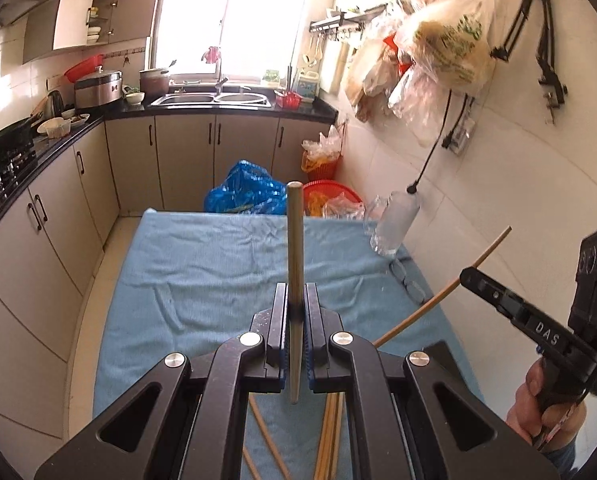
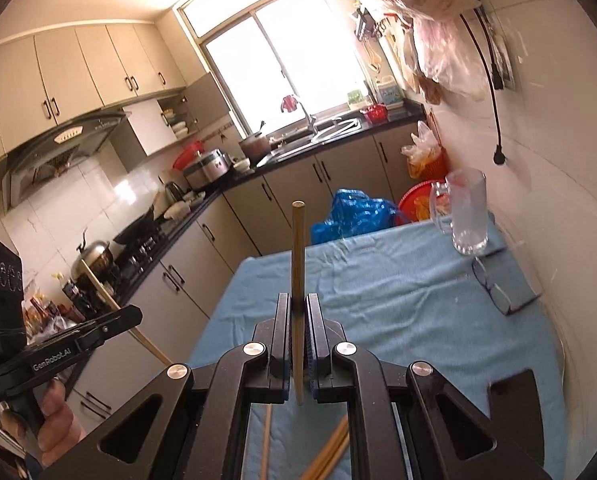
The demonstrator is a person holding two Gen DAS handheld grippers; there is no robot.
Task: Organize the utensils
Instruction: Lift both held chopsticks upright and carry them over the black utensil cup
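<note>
So each set of tongs has one chopstick pinched tight. The left tongs are closed on a pale wooden chopstick that runs straight out between the fingers, its blunt end poking past the tips. Same deal on the right: the right tongs are clamped on a second wooden chopstick, again sticking forward well beyond the tips.

Right under the tongs there's a loose bunch of wooden chopsticks lying on the counter with the wrinkled light blue cloth. I count about five, but the tongs hide part of the pile, so can't be sure.

The middle of the cloth is wide open. Toward the far right corner, near the white wall, lie one pair of dark-framed glasses and just beyond them one clear glass mug, upright close to the back edge. Past that edge sit a blue plastic bag and a red basket.
</note>
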